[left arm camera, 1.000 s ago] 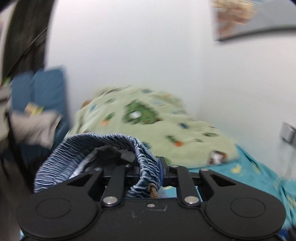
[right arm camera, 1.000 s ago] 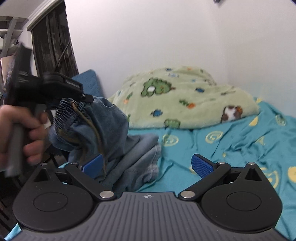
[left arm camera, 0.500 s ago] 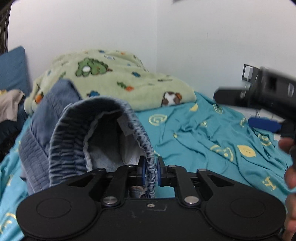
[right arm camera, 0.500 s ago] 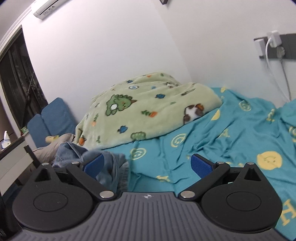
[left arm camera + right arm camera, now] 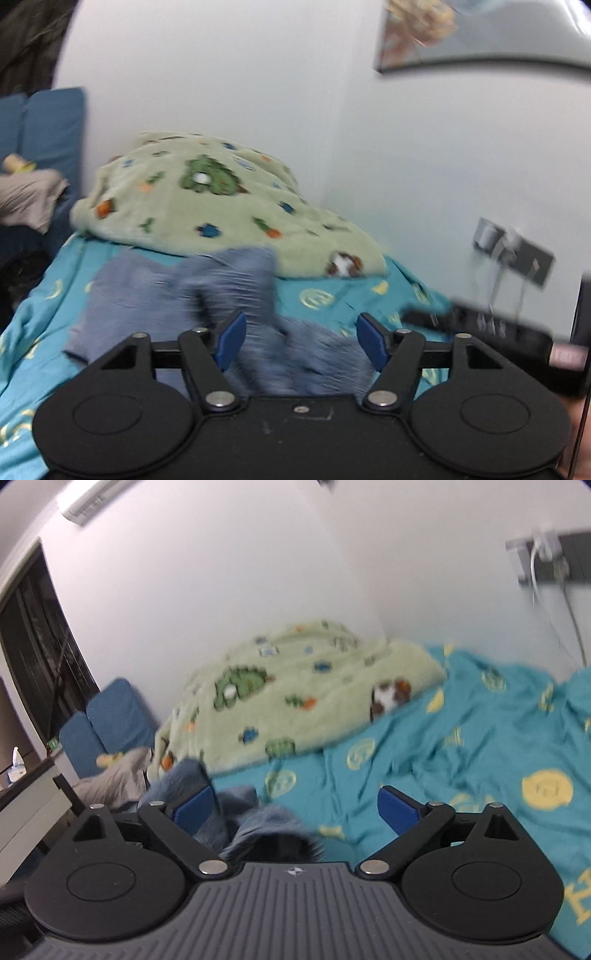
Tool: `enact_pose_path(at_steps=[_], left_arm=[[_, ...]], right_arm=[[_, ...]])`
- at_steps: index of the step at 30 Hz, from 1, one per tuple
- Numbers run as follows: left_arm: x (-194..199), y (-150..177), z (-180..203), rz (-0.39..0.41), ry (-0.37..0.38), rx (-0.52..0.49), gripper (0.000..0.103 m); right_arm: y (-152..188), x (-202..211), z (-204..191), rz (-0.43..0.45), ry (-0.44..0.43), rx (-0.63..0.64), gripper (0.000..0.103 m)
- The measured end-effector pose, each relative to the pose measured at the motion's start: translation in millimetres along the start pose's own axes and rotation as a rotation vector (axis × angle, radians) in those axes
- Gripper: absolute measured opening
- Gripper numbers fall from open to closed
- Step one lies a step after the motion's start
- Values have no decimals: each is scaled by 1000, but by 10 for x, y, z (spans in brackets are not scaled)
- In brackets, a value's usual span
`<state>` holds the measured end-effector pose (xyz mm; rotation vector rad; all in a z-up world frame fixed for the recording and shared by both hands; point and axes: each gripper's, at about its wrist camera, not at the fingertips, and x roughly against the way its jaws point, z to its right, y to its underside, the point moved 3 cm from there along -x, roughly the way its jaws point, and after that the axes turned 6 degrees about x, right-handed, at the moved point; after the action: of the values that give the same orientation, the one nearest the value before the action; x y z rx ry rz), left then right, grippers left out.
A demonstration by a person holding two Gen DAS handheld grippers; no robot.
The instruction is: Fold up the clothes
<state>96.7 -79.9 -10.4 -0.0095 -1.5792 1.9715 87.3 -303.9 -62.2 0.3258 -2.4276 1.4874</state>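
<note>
Blue denim shorts (image 5: pixel 177 291) with an elastic waist lie crumpled and motion-blurred on the teal bedsheet (image 5: pixel 332 295). My left gripper (image 5: pixel 301 338) hovers just over their near edge. Its jaws are opening, and the blue pads (image 5: pixel 231 341) stand apart from the cloth seen between them. In the right wrist view the shorts (image 5: pixel 258 823) bunch up at the lower left. My right gripper (image 5: pixel 295 806) stands wide over them while its jaws close slightly. The cloth lies by its left pad (image 5: pixel 194 808), which does not press on it.
A green cartoon-print blanket (image 5: pixel 207 206) is heaped against the white wall at the head of the bed. Blue cushions (image 5: pixel 48 129) and a grey cloth (image 5: pixel 29 195) lie to the left. A wall socket with cables (image 5: pixel 513 251) is on the right.
My left gripper let go of the shorts' elastic waistband and opened, and the shorts dropped onto the bed. The left hand sank and swung. The right gripper rolled a little and stayed open.
</note>
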Motion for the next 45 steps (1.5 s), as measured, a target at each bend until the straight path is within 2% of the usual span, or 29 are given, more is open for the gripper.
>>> enact_pose_path(at_steps=[4, 7, 9, 13, 16, 18, 21, 25, 28, 30, 31, 34, 35, 37, 39, 42, 45], left_arm=[[-119, -87, -396, -3, -84, 158, 69], [-335, -110, -594, -68, -74, 279, 69], [-449, -125, -601, -97, -44, 318, 70], [-654, -143, -384, -128, 17, 243, 75], [-933, -75, -185, -184, 46, 186, 76], [-1109, -15, -69, -219, 56, 147, 76], [-1353, 78, 77, -265, 65, 90, 76], [-1568, 114, 112, -309, 53, 70, 76], [-1607, 72, 82, -321, 29, 71, 76], [-1575, 54, 30, -336, 7, 95, 76], [-1533, 43, -4, -342, 3, 112, 76], [-1266, -28, -98, -321, -2, 150, 76], [-1155, -47, -139, -313, -3, 162, 76], [-923, -77, -224, -303, -12, 169, 76], [-687, -100, -311, -295, -30, 164, 76], [-344, -119, -436, -261, -54, 168, 76], [-70, -118, -536, -214, -26, 211, 79]], right_arm=[[127, -134, 123, -75, -2, -126, 96], [199, -187, 265, -89, 52, -215, 96], [265, -235, 412, -108, 82, -308, 85], [370, -311, 628, -140, 114, -448, 81], [437, -398, 721, -165, 121, -517, 80], [491, -463, 758, -192, 132, -553, 72], [517, -504, 766, -204, 120, -570, 59], [490, -544, 755, -183, 74, -575, 56], [483, -623, 692, -187, 60, -510, 57], [488, -691, 663, -191, 62, -464, 63], [499, -735, 663, -194, 72, -442, 63], [505, -885, 584, -209, 29, -363, 61], [490, -905, 529, -202, 14, -316, 59], [450, -909, 406, -184, -13, -220, 46], [407, -876, 291, -174, -29, -153, 17], [338, -738, 62, -142, -78, -46, 13], [353, -604, -187, -145, -111, 66, 11]])
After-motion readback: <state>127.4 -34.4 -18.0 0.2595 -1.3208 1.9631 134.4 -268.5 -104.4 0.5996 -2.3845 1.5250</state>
